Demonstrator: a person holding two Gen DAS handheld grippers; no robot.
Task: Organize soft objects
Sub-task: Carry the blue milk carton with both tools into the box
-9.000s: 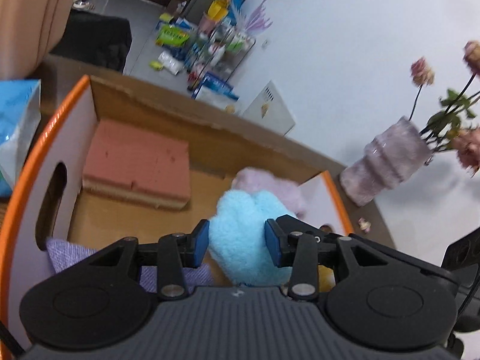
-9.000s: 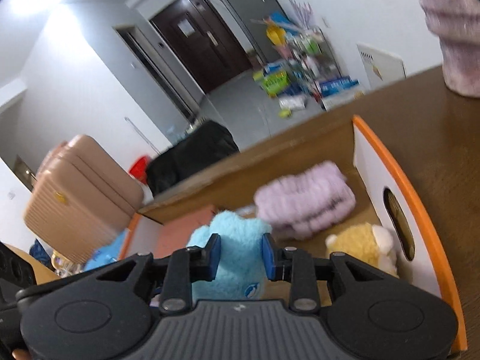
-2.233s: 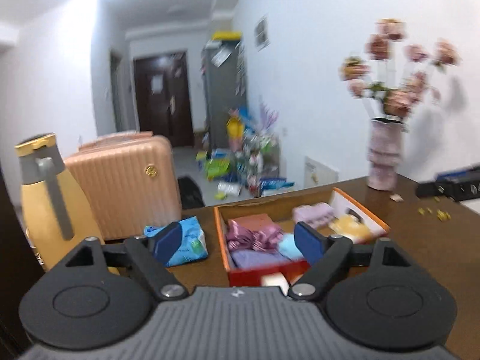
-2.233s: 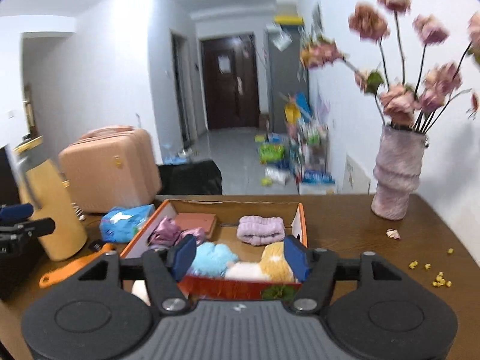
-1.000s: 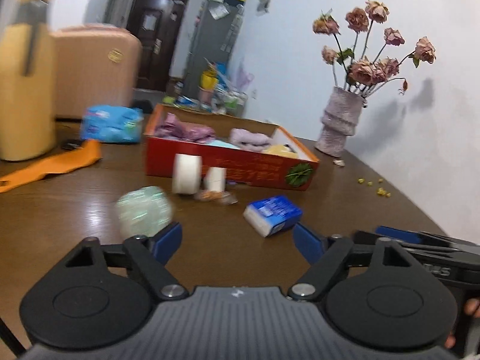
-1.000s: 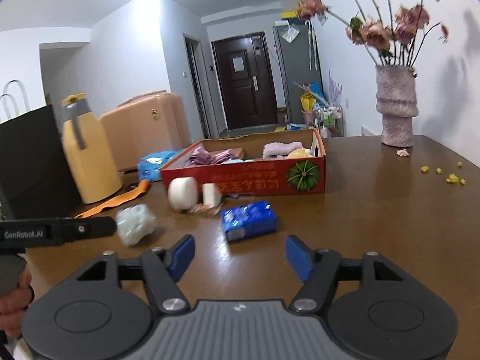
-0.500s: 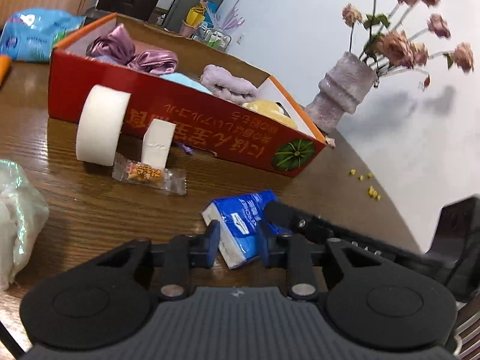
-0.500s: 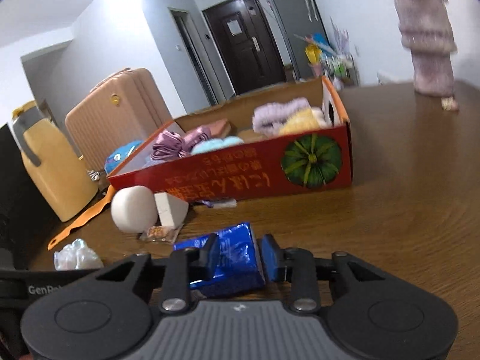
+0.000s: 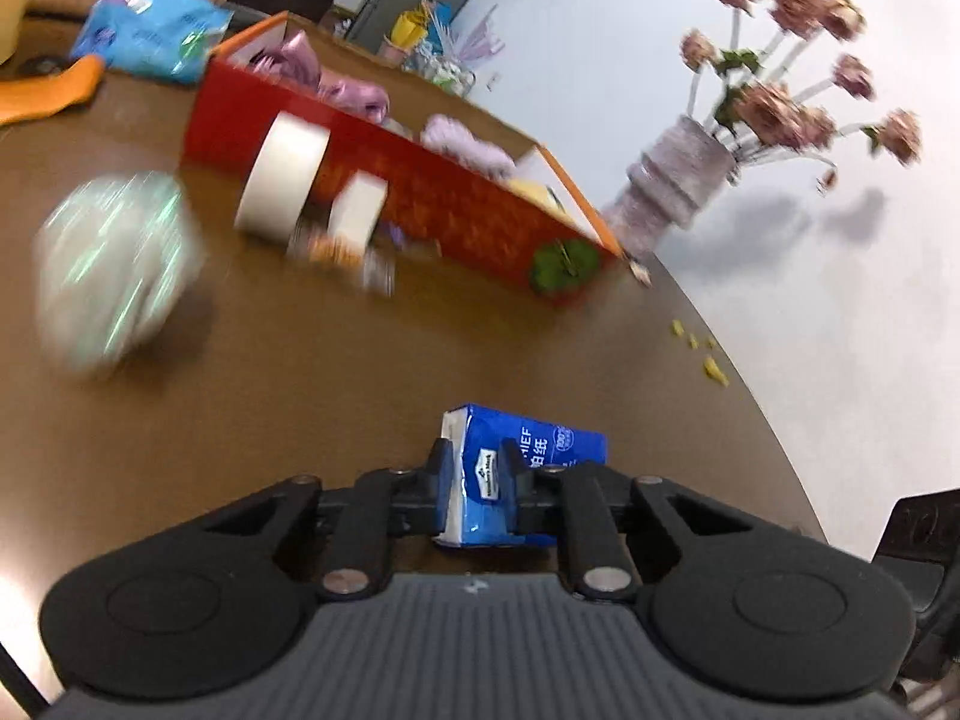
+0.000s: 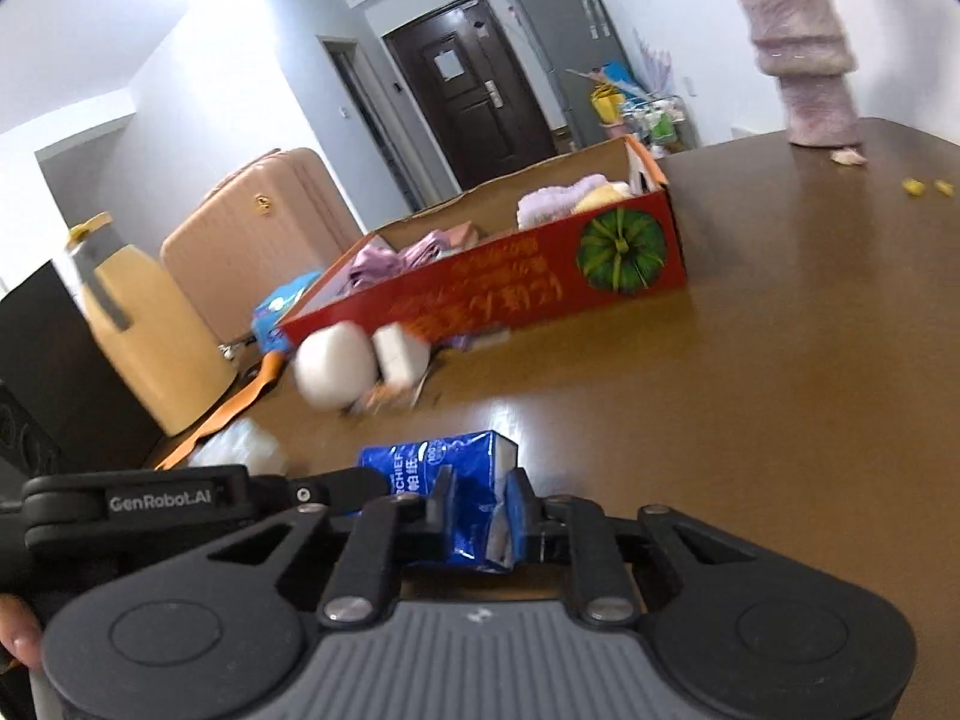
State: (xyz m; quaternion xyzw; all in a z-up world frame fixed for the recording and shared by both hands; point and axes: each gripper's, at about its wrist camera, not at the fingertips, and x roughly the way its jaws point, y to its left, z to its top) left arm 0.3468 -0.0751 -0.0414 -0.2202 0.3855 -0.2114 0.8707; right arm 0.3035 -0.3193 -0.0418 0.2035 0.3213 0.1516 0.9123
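Both my grippers are clamped on the same blue tissue pack (image 9: 480,483): the left gripper (image 9: 474,483) pinches one end, its jaws pressed into the wrapper, and the right gripper (image 10: 477,516) pinches the other end, crumpling the foil there. In the right wrist view the left tool reaches in from the side onto the pack's far end. The pack sits low over the brown table (image 10: 750,390), at the near edge; I cannot tell whether it touches the wood. Well beyond it stands the red box (image 10: 540,288) holding soft pink, lilac and yellow items. A white roll (image 9: 282,180) and a small white block (image 9: 357,210) lie just before the box front, blurred. A crumpled clear bag (image 9: 111,267) lies apart, on the left tool's side.
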